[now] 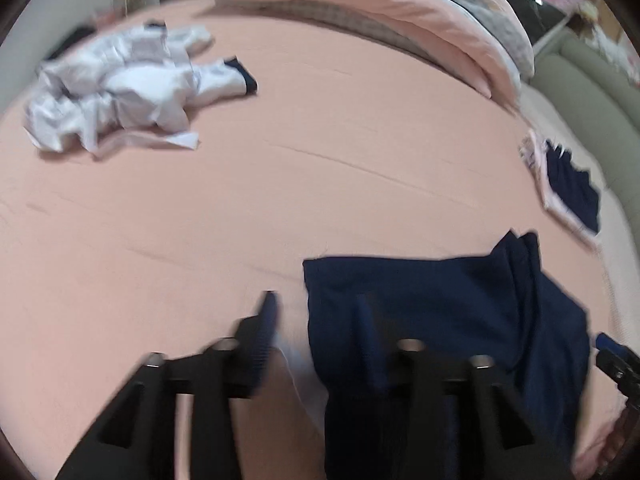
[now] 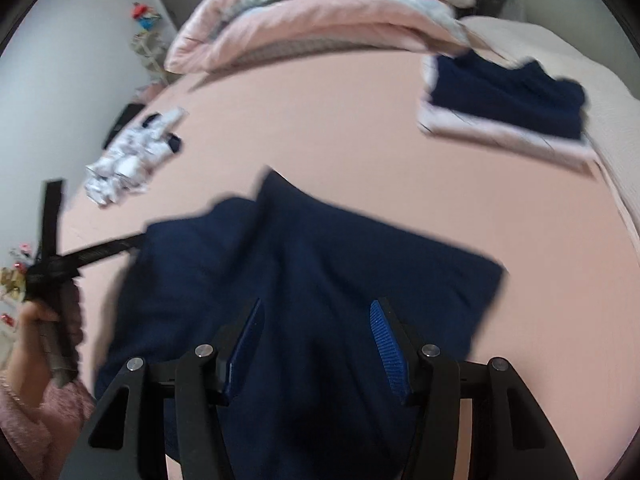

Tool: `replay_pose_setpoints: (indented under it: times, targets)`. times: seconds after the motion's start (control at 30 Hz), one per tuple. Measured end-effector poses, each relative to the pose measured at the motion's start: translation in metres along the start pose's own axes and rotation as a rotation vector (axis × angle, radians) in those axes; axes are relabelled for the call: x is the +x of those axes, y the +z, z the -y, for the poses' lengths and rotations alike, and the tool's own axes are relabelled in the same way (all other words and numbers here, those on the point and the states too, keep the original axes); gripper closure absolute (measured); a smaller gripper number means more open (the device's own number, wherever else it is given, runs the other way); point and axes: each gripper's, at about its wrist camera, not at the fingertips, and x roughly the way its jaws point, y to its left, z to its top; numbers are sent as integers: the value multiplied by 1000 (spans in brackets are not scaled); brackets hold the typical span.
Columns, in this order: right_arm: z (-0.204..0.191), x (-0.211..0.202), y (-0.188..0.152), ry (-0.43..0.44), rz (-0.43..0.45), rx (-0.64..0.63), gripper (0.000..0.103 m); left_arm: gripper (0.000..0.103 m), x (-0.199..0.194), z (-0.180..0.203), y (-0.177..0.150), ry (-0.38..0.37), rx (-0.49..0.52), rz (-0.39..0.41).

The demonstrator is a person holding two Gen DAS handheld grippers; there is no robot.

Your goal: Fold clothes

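Your right hand-held gripper hangs just over the navy garment, its jaws partly apart with the cloth lying beneath the gap; the blue pads press on nothing. Your left hand-held gripper sits at that garment's left edge, one finger over bare sheet and the other over the navy cloth. Its jaws stand about half apart, and no fabric is pinched between them, though blur softens the tips. In the right wrist view your left hand, in a fuzzy pink sleeve, holds that tool at the near left.

The garment lies on the pink bed, near and to the right of the bed's middle, partly folded into a rough rectangle with a loose flap pointing away from you.

Farther off to the right, a folded navy piece rests on a pale pink folded item. Far left, a crumpled white garment with dark cuffs lies in a heap, well apart from the rest. Beyond everything, a folded pink quilt is stacked along the bed's far edge.
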Motion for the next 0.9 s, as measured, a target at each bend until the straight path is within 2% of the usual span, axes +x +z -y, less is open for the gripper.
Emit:
replay_pose_setpoints:
  times: [0.07,0.1,0.13,0.17,0.23,0.33,0.37,0.43,0.5,0.57,0.63,0.7,0.8,0.9]
  targets:
    - [-9,15,14,2,-15,-16,48,57,9,2,5,-44,15,-7]
    - [-12,23,18,1,-28,-24,48,63,14,7,7,-59,36,-4]
    - [-14,32,22,0,-42,-31,48,79,19,12,10,-73,57,-1]
    - [-17,41,25,-2,-55,-36,48,100,22,15,10,-73,69,-2]
    - [-21,57,27,-19,-85,-42,48,100,18,14,12,-68,55,37]
    - [-17,70,23,-42,-119,-26,48,100,3,-2,12,7,5,94]
    - [-14,71,21,-44,-122,-15,48,100,2,-9,12,19,-15,83]
    - [-8,70,16,-41,-120,7,48,97,14,-20,12,32,-22,5]
    - [-2,69,13,-38,-118,28,48,96,19,-29,12,9,-58,-13]
    - [2,65,13,-43,-112,40,48,95,14,-23,16,37,-66,-41]
    - [5,55,15,-55,-90,38,48,94,-4,-11,17,53,-47,7]
    - [8,42,13,-62,-67,35,48,90,-24,6,14,41,12,48]
    - [9,27,-2,-37,-71,30,48,77,-38,36,-7,-50,126,18]
    - [1,33,-23,-46,-133,-37,48,75,-34,59,-44,-131,198,-91]
